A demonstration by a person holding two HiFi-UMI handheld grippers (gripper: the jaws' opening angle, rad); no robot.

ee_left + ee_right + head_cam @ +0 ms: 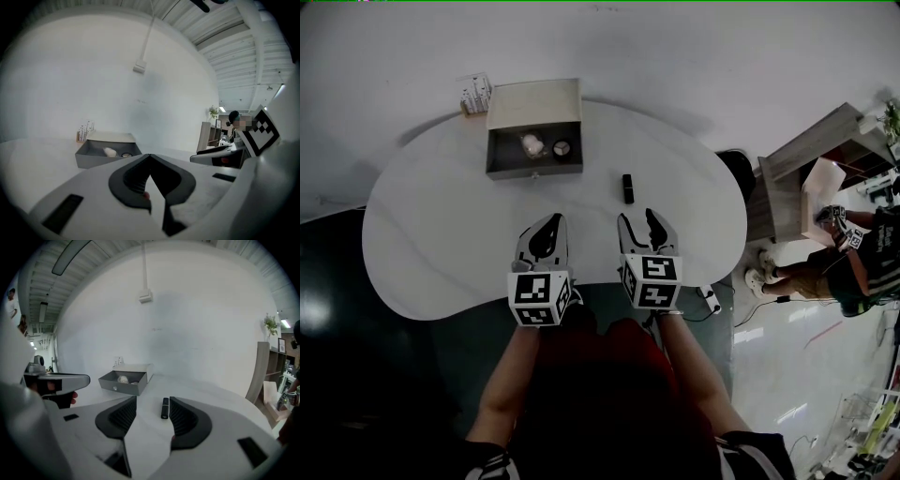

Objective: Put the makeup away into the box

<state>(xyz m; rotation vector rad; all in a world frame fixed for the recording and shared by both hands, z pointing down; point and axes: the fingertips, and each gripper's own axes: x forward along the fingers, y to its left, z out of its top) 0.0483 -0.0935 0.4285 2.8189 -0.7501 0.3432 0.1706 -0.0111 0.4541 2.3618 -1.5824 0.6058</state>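
Right hand-held gripper [153, 409] gapes wide, empty; the black makeup tube [165, 408] lies on the tabletop [441, 234] just ahead of its jaws. Left hand-held gripper [150, 157] is closed, empty; box [534, 172] farther ahead.

Left gripper [549, 221] and right gripper [639, 217] look the same: white shells, dark ribbed pads [187, 420], each with a cube [541, 298] of black-and-white square markers. Person's wearing a dark red top [600, 375] and short dark sleeves [490, 459] with white stripes.
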